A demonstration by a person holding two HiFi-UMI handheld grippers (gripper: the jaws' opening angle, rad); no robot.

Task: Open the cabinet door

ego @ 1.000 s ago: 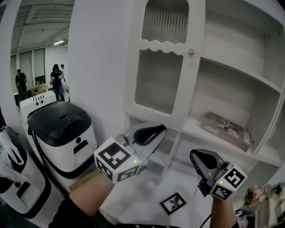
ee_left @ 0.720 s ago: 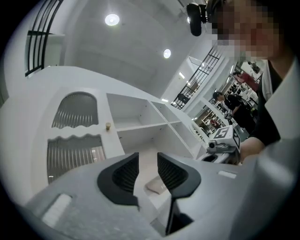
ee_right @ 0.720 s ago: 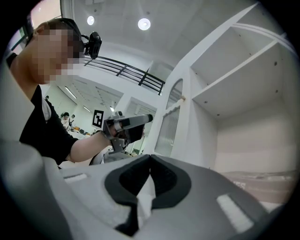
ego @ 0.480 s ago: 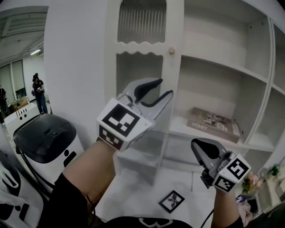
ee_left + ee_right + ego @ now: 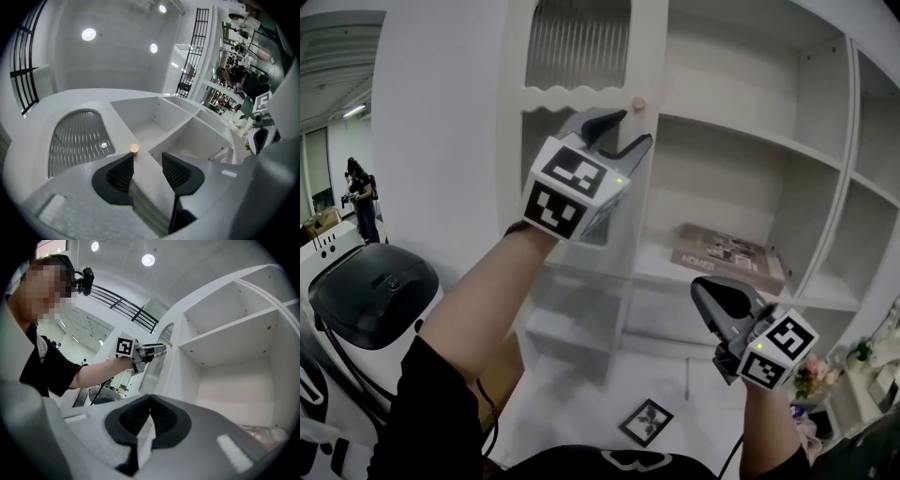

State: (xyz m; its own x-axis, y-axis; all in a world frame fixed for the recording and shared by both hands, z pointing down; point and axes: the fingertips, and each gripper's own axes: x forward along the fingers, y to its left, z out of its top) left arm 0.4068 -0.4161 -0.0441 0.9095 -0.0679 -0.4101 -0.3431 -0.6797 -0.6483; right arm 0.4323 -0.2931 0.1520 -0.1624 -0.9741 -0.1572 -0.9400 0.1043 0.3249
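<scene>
The white cabinet door (image 5: 579, 141) has ribbed glass panels and a small round wooden knob (image 5: 638, 103) on its right stile. My left gripper (image 5: 630, 129) is raised just below and left of the knob, open; its jaws have just been opening. In the left gripper view the knob (image 5: 134, 148) sits at the tip of the left pad, and the door's stile (image 5: 150, 180) runs in line between the jaws of my left gripper (image 5: 147, 157), with no grip on it. My right gripper (image 5: 712, 295) hangs low at the right, shut and empty, its pads (image 5: 161, 418) pressed together.
Open white shelves (image 5: 750, 141) lie right of the door, with a flat book (image 5: 727, 255) on one. A white appliance with a black lid (image 5: 370, 286) stands at the lower left. A marker card (image 5: 645, 420) lies on the floor. People (image 5: 361, 192) stand far off.
My left gripper rose from low in front of the cabinet up to the knob, and its jaws went from shut to open. The right gripper stayed low at the right.
</scene>
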